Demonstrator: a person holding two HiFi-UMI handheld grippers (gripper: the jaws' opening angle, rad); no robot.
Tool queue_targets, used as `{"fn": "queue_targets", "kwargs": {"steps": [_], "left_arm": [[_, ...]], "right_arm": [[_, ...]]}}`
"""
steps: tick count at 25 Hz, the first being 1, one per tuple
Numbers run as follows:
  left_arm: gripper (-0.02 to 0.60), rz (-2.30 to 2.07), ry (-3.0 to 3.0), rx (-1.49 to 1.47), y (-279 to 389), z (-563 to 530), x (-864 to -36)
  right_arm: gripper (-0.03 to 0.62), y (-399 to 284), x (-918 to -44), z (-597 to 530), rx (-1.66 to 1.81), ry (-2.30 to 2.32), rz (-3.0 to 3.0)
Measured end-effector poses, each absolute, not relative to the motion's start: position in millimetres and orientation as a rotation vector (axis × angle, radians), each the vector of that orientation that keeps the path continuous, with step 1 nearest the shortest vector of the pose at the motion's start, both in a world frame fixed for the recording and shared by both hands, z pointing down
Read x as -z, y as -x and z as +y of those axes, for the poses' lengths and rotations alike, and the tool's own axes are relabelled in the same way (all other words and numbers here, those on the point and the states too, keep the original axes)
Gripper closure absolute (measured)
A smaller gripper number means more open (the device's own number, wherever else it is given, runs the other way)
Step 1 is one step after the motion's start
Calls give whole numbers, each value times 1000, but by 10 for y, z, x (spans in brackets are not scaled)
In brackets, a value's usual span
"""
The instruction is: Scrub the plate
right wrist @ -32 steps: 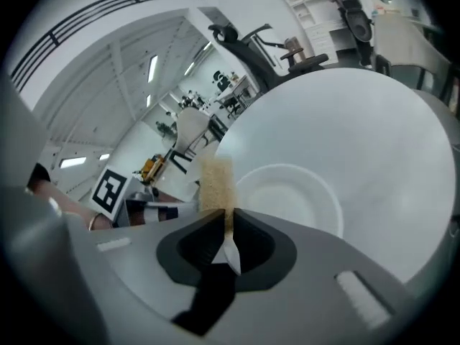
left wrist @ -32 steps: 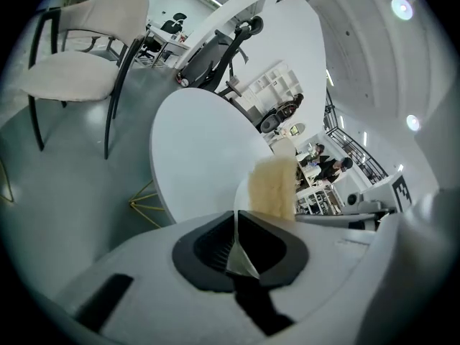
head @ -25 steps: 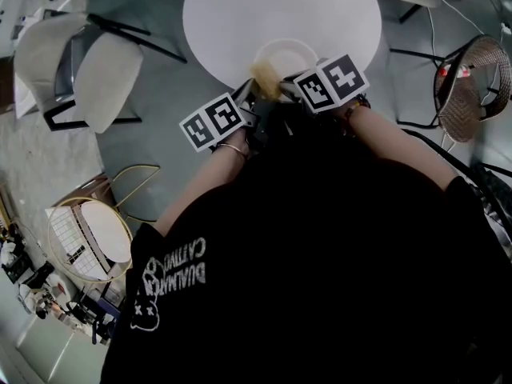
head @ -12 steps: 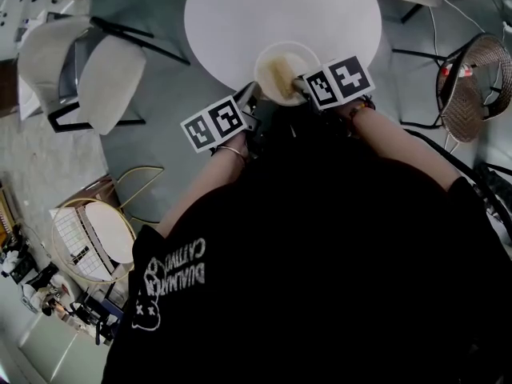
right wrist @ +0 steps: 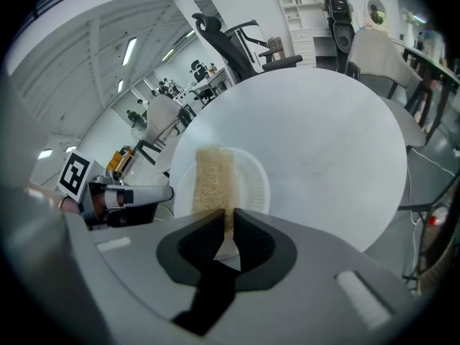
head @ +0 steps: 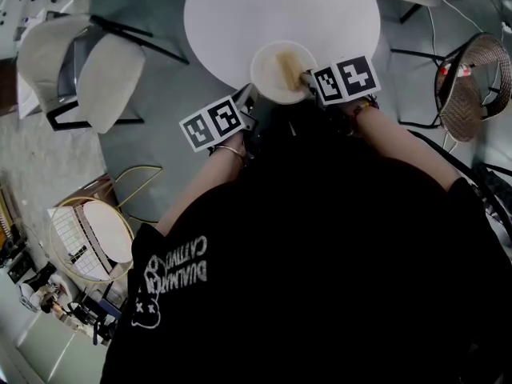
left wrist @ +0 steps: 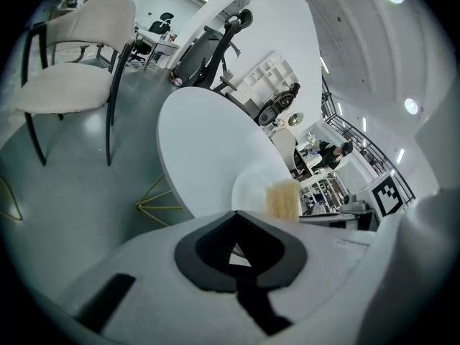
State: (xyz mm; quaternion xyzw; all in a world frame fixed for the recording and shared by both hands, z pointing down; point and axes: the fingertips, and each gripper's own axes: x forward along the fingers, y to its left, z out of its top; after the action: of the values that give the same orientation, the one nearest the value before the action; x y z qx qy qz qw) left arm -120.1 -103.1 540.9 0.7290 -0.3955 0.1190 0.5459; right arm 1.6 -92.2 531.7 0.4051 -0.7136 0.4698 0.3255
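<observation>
A round white plate (head: 272,77) lies near the front edge of the round white table (head: 240,14). A tan sponge (head: 288,68) rests on the plate's middle, and my right gripper (head: 306,78) is shut on the sponge's near end. In the right gripper view the sponge (right wrist: 214,182) stretches from the jaws across the plate (right wrist: 251,182). My left gripper (head: 250,94) sits at the plate's left rim, its jaws closed on that rim. In the left gripper view the plate (left wrist: 250,189) and sponge (left wrist: 282,198) show just past the left gripper (left wrist: 236,218).
Two pale chairs (head: 100,74) stand left of the table. A wicker basket (head: 472,86) and cables lie at the right. A gold wire side table (head: 90,238) stands at the lower left. The person's body fills the lower half of the head view.
My right gripper has carried the sponge from the plate's near left rim across to its middle, moving right. The left gripper has barely moved.
</observation>
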Motion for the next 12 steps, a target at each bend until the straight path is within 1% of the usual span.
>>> {"fn": "queue_targets", "kwargs": {"steps": [12], "left_arm": [[581, -965, -1708, -252, 1229, -1017, -5414]], "right_arm": [[551, -319, -5299, -1011, -1303, -1203, -1836]]}}
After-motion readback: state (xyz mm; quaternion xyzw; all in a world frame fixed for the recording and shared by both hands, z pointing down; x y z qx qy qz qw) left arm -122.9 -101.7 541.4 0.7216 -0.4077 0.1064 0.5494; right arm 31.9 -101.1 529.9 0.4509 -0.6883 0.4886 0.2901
